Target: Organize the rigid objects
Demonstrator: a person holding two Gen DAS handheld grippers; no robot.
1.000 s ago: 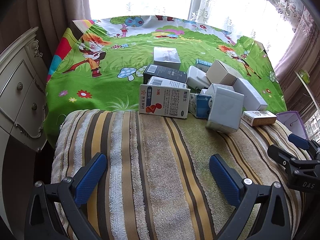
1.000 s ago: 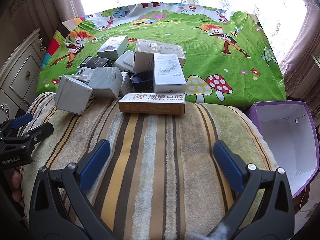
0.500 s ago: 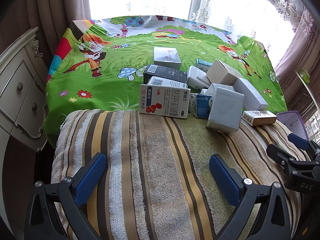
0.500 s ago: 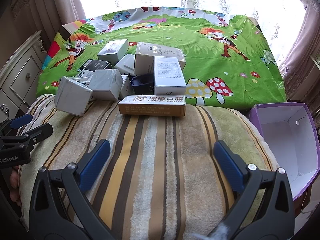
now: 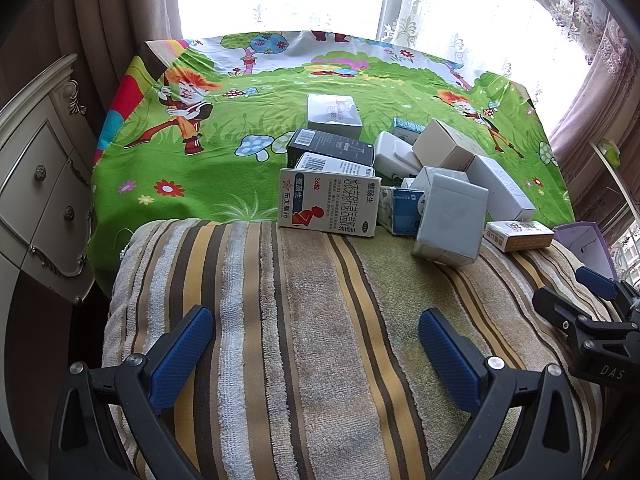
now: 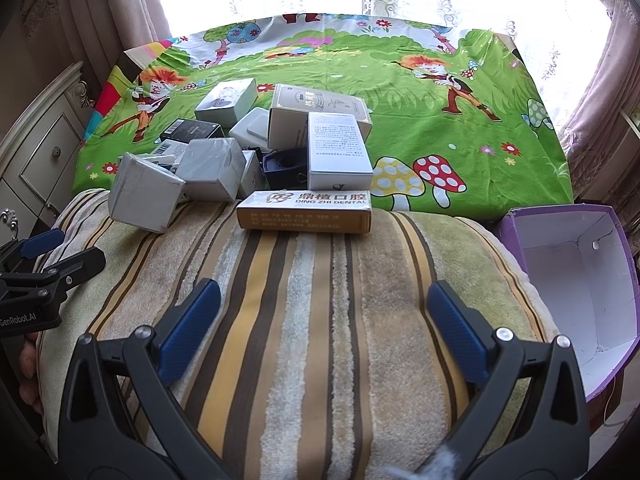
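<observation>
A pile of small cardboard boxes sits where the green cartoon cloth [image 5: 200, 160] meets the striped towel [image 5: 320, 320]. In the left wrist view a white medicine box with a red figure [image 5: 328, 208] stands at the front, and a grey box [image 5: 450, 220] leans beside it. In the right wrist view an orange dental box [image 6: 304, 214] lies nearest, with a white box [image 6: 338, 152] behind it. My left gripper [image 5: 316, 344] is open and empty over the towel. My right gripper [image 6: 324, 320] is open and empty, short of the dental box.
An open purple box [image 6: 576, 264] with a white inside stands at the right edge of the towel. A cream drawer cabinet [image 5: 36, 184] is on the left. Curtains and a bright window lie behind. The right gripper also shows in the left wrist view [image 5: 592, 312].
The right gripper has moved slightly forward toward the boxes. The left gripper has not visibly moved.
</observation>
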